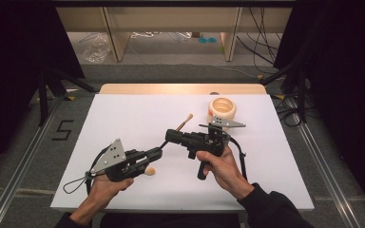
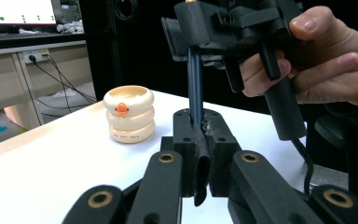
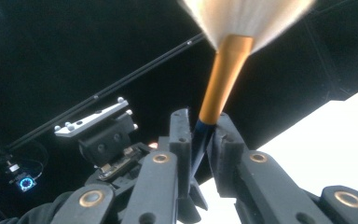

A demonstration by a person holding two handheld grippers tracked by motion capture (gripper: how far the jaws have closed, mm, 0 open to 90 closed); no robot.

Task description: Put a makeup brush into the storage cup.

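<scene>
Dark curtains close in a white worktop, above which a makeup brush is held between both claws. The left claw is clamped on the brush's dark handle end, and the right claw is clamped higher up, where the dark handle meets the gold ferrule, with the bristles fanning out beyond it. A hand-over appears to be in progress. For it to go well, the right grip should be confirmed firm before the left jaws are eased apart, and the brush should be kept along its own line so that nothing twists. A stacked-ring holder stands well beyond the right claw; whether the brush is meant for it cannot be told. A small beige thing lies just beside the left claw.
</scene>
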